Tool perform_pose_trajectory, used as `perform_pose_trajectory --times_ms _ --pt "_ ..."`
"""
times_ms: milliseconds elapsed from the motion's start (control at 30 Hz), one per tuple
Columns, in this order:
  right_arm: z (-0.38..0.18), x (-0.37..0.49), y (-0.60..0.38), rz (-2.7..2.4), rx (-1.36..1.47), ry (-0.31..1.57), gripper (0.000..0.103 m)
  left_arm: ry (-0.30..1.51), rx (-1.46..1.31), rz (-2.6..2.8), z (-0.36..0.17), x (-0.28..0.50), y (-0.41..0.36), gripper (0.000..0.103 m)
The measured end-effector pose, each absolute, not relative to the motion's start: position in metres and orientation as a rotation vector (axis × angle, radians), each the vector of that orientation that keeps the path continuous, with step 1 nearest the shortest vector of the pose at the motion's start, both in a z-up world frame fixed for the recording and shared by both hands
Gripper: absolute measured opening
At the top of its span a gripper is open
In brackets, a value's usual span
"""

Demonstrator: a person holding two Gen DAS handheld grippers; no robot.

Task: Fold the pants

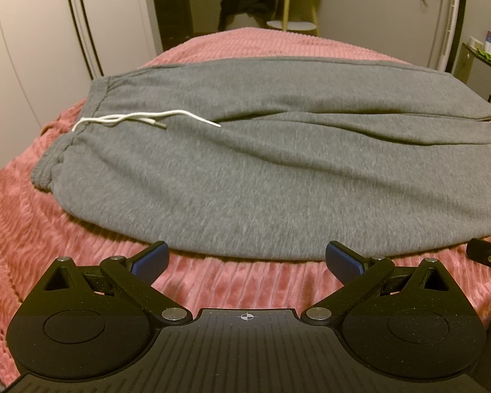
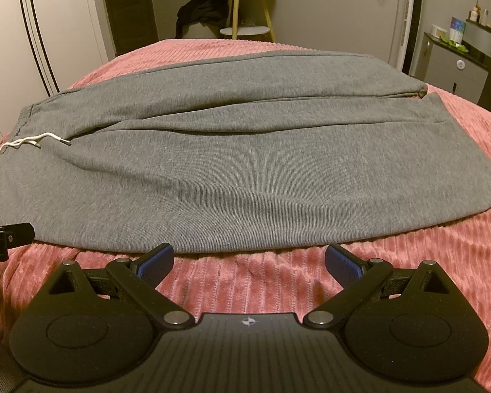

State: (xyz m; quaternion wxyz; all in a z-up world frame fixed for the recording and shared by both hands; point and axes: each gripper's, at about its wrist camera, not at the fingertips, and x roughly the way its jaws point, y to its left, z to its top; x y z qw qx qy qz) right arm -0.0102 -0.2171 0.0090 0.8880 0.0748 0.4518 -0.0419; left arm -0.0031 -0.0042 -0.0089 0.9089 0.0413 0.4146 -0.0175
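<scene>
Grey sweatpants (image 1: 262, 170) lie flat across a pink ribbed bedspread (image 1: 49, 229), waistband to the left, legs running right. A white drawstring (image 1: 140, 119) lies on the front near the waistband. The pants also show in the right wrist view (image 2: 245, 170), with the drawstring (image 2: 32, 140) at the far left and the leg cuffs (image 2: 422, 90) at the right. My left gripper (image 1: 245, 257) is open and empty, just short of the pants' near edge. My right gripper (image 2: 249, 257) is open and empty, just short of the same edge farther right.
The bedspread also shows in the right wrist view (image 2: 442, 245). White wardrobe doors (image 1: 32, 49) stand to the left. A small wooden side table (image 2: 245, 6) with dark clothing (image 2: 199, 6) stands beyond the bed. A dresser (image 2: 458, 65) with small items stands at the right.
</scene>
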Motion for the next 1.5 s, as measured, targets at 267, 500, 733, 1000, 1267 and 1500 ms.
perform_pose_trajectory --times_ms 267,500,733,1000,1267,1500 --pt "0.009 -0.01 -0.218 -0.086 0.162 0.941 0.099 0.86 0.087 -0.036 -0.01 -0.006 -0.004 0.103" --pt "0.008 -0.009 -0.219 -0.083 0.168 0.943 0.099 0.87 0.088 -0.034 -0.009 -0.001 -0.002 0.103" --pt "0.008 -0.009 -0.219 -0.08 0.173 0.944 0.099 0.883 0.096 -0.033 -0.009 0.001 -0.004 0.103" --pt "0.009 -0.009 -0.218 -0.078 0.171 0.939 0.099 0.893 0.109 -0.029 -0.009 0.004 -0.006 0.103" --pt "0.008 -0.008 -0.22 -0.075 0.181 0.941 0.099 0.909 0.12 -0.022 -0.011 0.007 -0.008 0.103" --pt "0.007 -0.007 -0.222 -0.068 0.189 0.95 0.099 0.934 0.139 -0.016 -0.015 0.011 -0.01 0.103"
